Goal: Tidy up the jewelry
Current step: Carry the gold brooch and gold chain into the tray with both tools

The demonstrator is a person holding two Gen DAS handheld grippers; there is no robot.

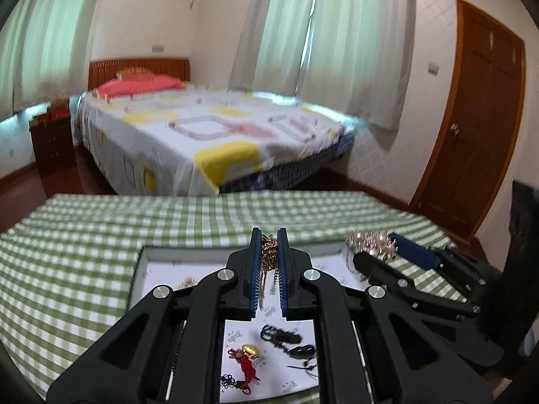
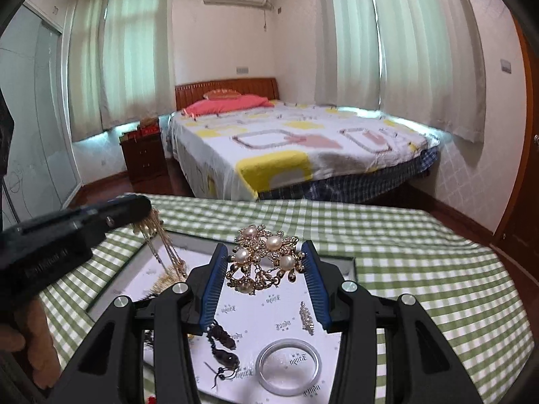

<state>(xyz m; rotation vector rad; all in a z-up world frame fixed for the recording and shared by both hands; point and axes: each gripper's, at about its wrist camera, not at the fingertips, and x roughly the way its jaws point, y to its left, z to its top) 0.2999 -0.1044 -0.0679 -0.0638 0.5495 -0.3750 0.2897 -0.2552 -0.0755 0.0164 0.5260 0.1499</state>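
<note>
My left gripper (image 1: 269, 235) is shut on a gold chain necklace (image 1: 268, 252) that hangs down between its blue pads above the white jewelry tray (image 1: 158, 262). It also shows in the right wrist view (image 2: 134, 210) with the chain (image 2: 165, 249) dangling. My right gripper (image 2: 264, 252) is shut on a pearl-and-gold brooch (image 2: 266, 257), held above the tray (image 2: 289, 303); in the left wrist view it (image 1: 374, 244) sits at the right. In the tray lie a red knotted charm (image 1: 246, 365), a black bead bracelet (image 2: 224, 343) and a clear bangle (image 2: 288, 367).
The tray rests on a green checked tablecloth (image 2: 421, 262). A small rhinestone piece (image 2: 306, 316) lies in the tray. Beyond the table stand a bed (image 2: 296, 144), a nightstand (image 2: 143, 155) and a wooden door (image 1: 478, 118).
</note>
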